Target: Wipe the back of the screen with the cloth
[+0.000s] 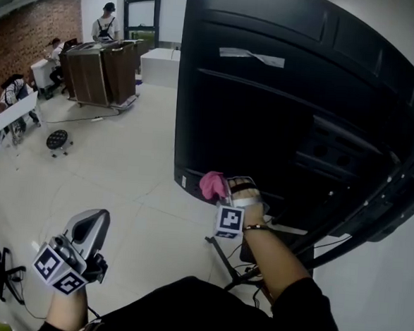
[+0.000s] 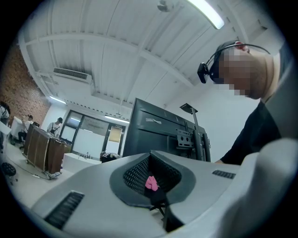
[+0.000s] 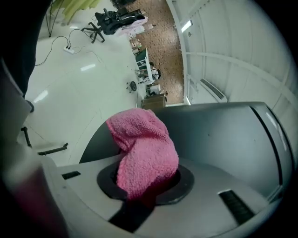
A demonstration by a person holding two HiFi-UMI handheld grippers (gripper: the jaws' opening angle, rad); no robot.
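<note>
the right gripper (image 1: 228, 189) grips the pink cloth (image 1: 211, 185) against the screen's (image 1: 268, 95) lower left edge, above the stand legs (image 1: 223, 253), while the left gripper (image 1: 95, 221), clenched on nothing, hangs well apart over open floor (image 1: 116, 155).

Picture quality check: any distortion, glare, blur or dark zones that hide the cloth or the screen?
Head view: wide-angle bending curves the screen at its edges, its black back reads dark with faint detail, and the pink cloth is sharp. Left gripper view: strong fisheye with black corners, a bright ceiling light, a mosaic patch at upper right. Right gripper view: cloth crisp, the left edge dark and soft.
</note>
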